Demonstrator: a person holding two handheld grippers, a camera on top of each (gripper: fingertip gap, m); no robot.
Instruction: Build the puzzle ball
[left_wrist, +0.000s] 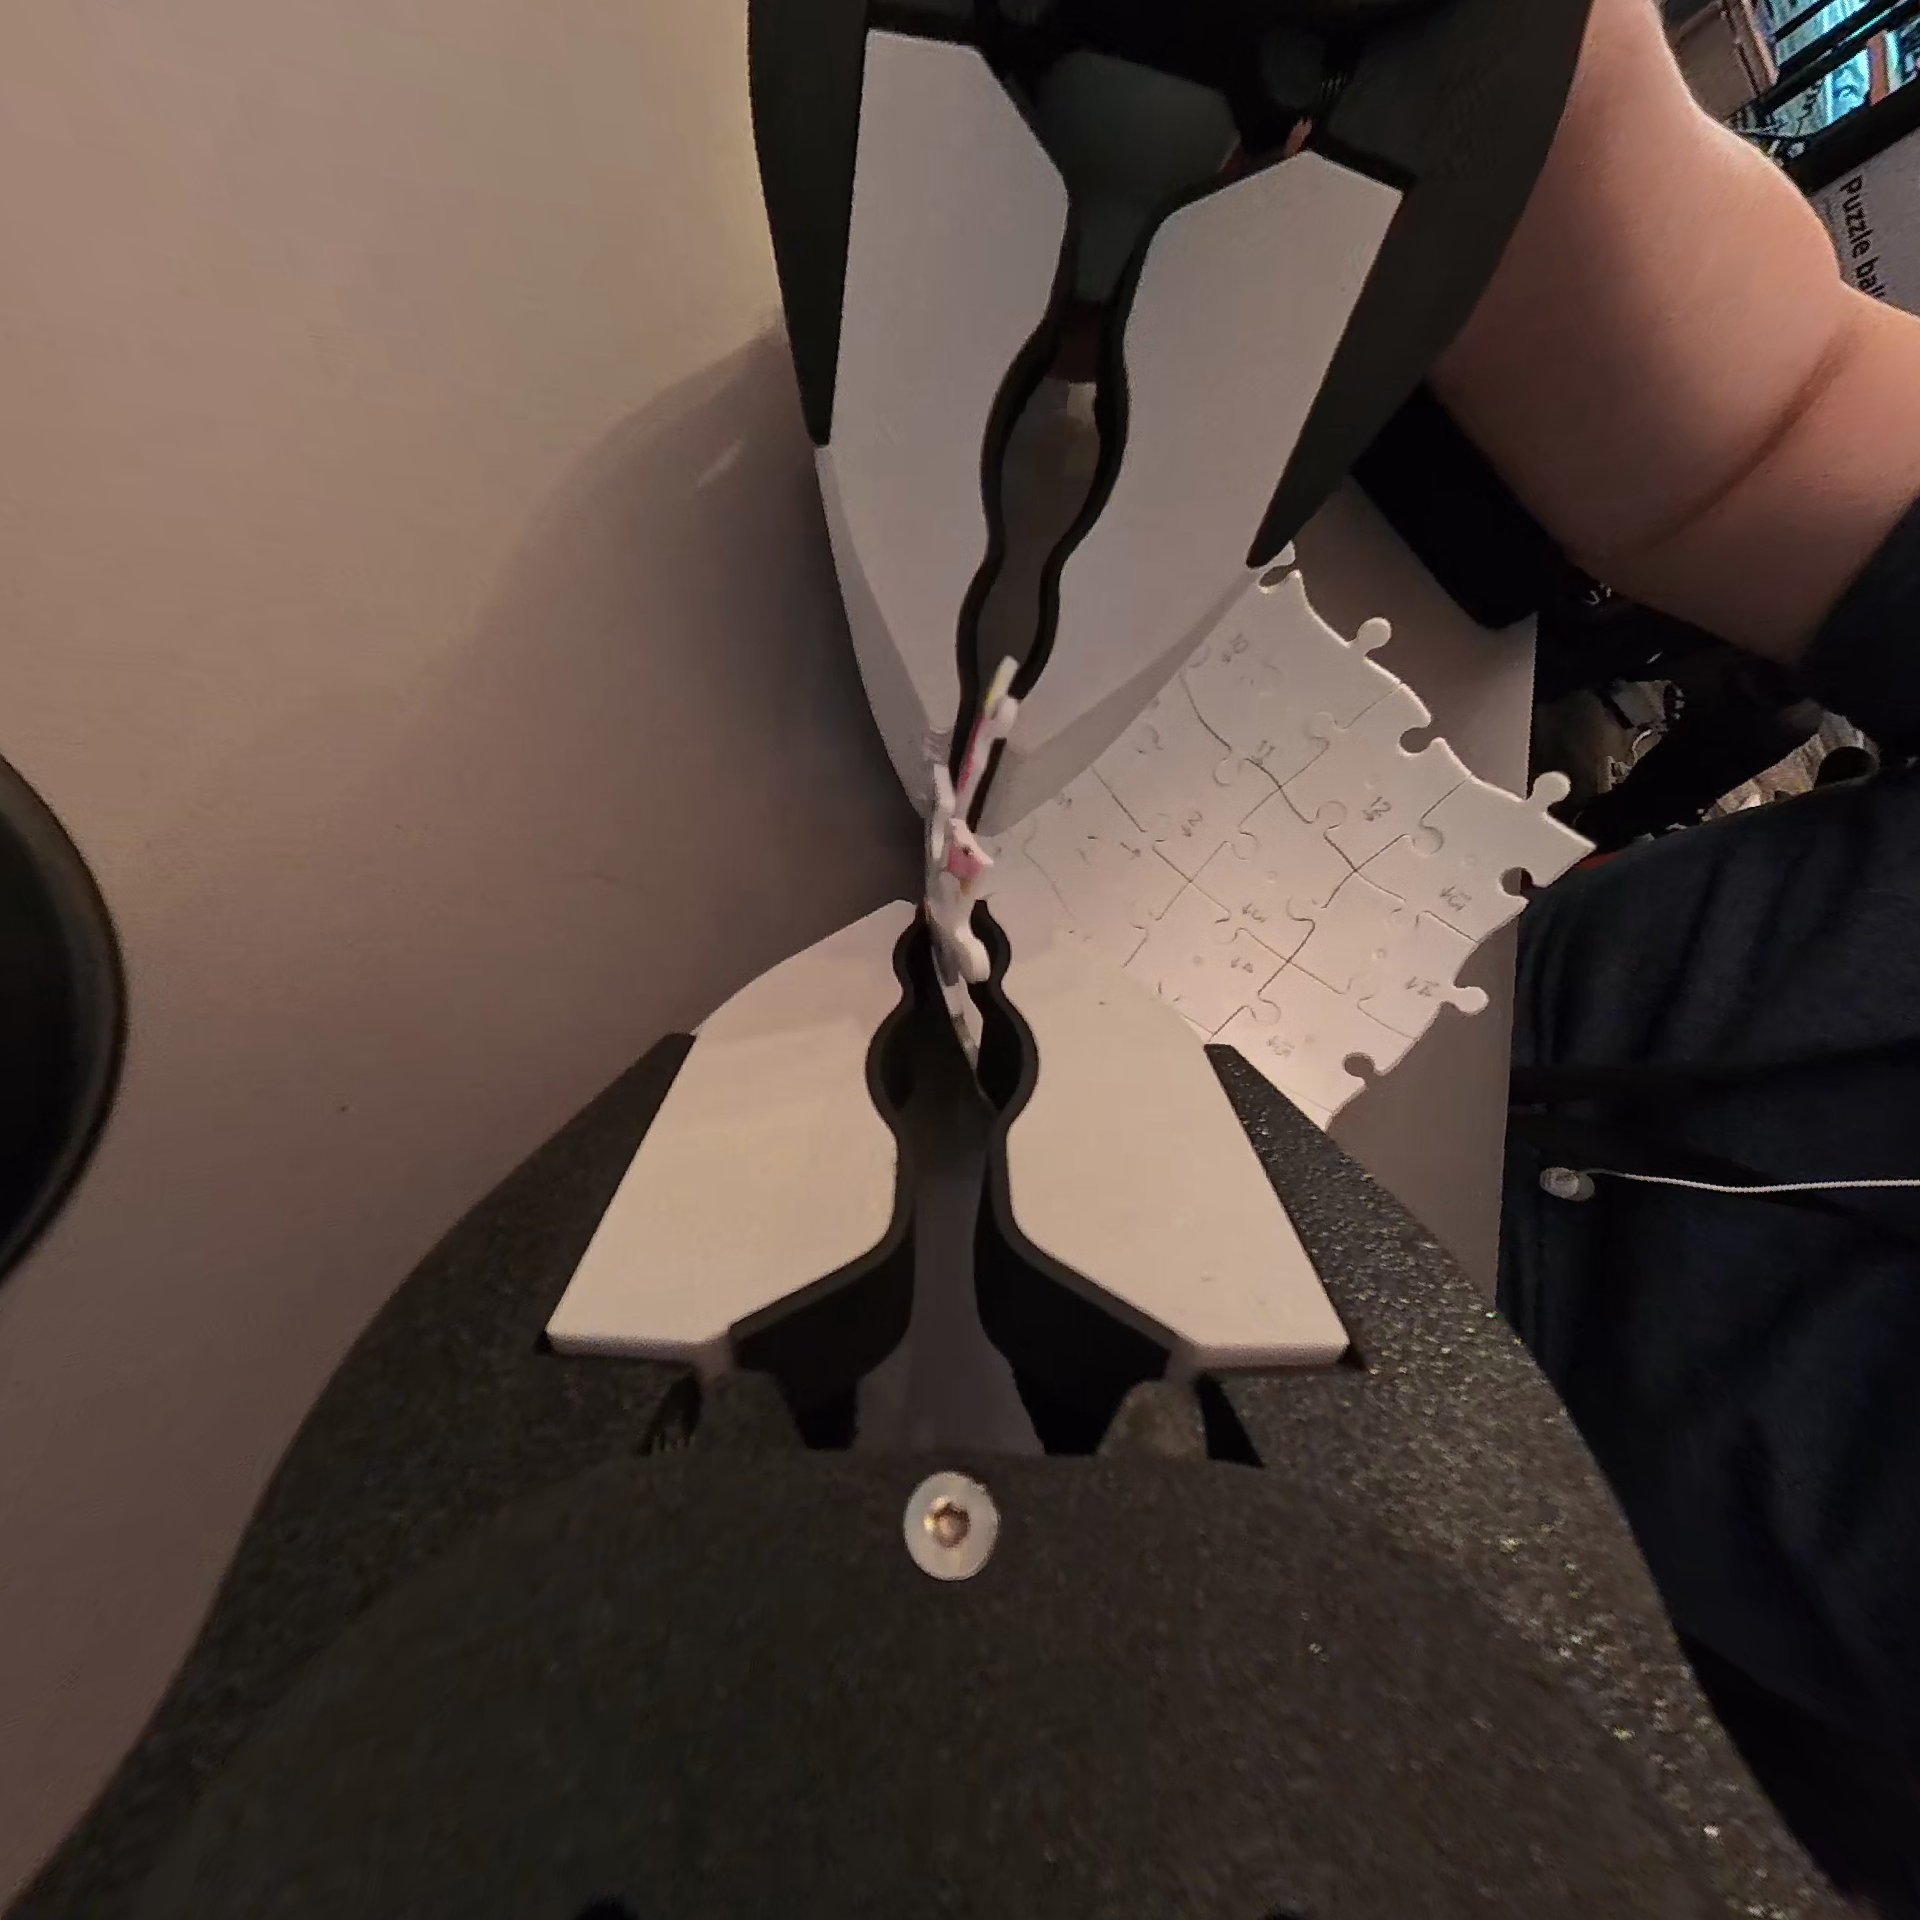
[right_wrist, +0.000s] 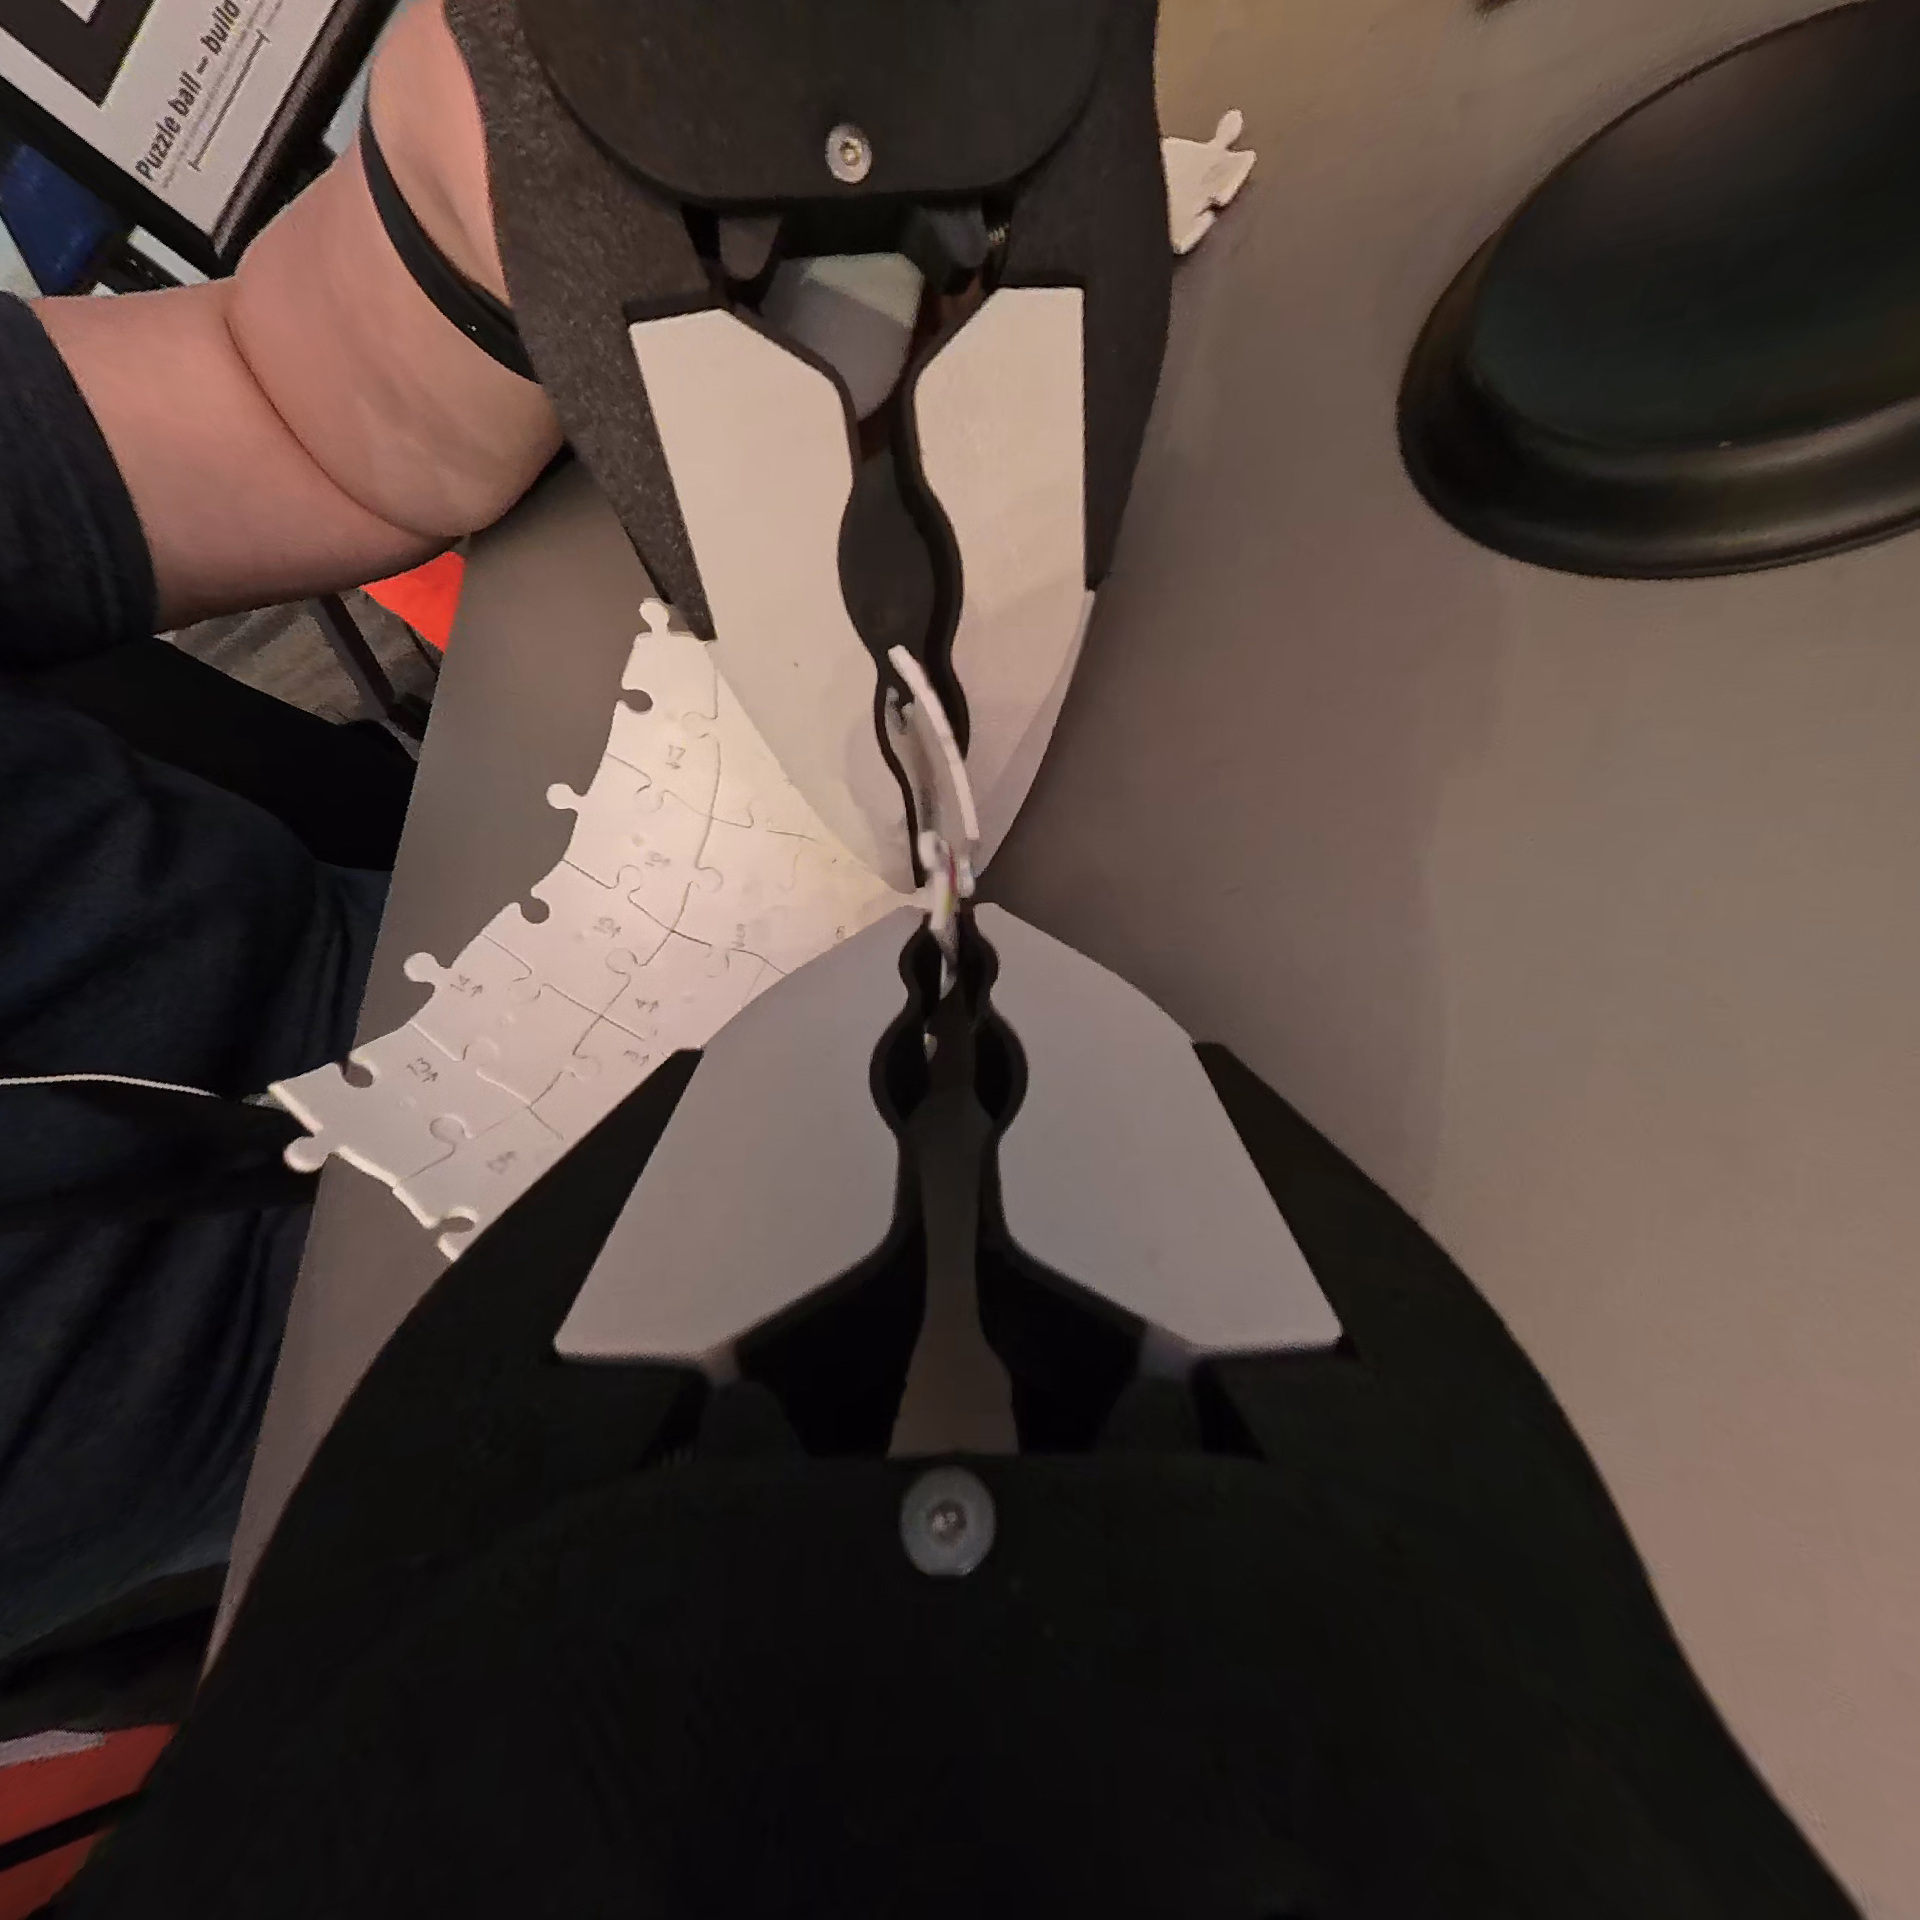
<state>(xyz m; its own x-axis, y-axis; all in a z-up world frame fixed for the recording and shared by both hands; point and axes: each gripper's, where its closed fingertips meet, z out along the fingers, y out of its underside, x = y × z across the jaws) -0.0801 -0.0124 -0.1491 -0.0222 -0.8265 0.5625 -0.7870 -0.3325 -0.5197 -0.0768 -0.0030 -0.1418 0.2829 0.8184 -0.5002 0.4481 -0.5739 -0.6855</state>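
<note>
Closest to each lens is that view's own gripper. The left gripper (left_wrist: 951, 940) and the right gripper (right_wrist: 951, 930) meet tip to tip just above the inner edge of the assembled panel (left_wrist: 1299, 883). Each is pressed together on a single puzzle piece held edge-on.

The grey table (left_wrist: 416, 623) carries the panel, a curved sheet of a dozen or more interlocked pieces. It lies with its white, numbered back up, at the table edge nearest the person. A black dish (right_wrist: 1683, 364) sits well apart from the panel, on the far side of the grippers.

The left gripper pinches a curved white piece (right_wrist: 940, 748), and the right pinches a colour-edged piece (left_wrist: 995, 707). The two pieces touch over the panel's edge, but I cannot tell whether their tabs have locked.

As a judgement, the build is at an early-to-middle stage. One shell section is joined, but nothing closes into a sphere yet. The two held pieces look like a pair being mated before going onto the panel.

The right wrist view alone shows the white piece's bowed profile and a loose piece (right_wrist: 1205, 187) lying beyond the left gripper, away from the panel. It also shows most of the dish. The left wrist view shows only a sliver of the dish, but it gives a flatter look across the panel's seams.
</note>
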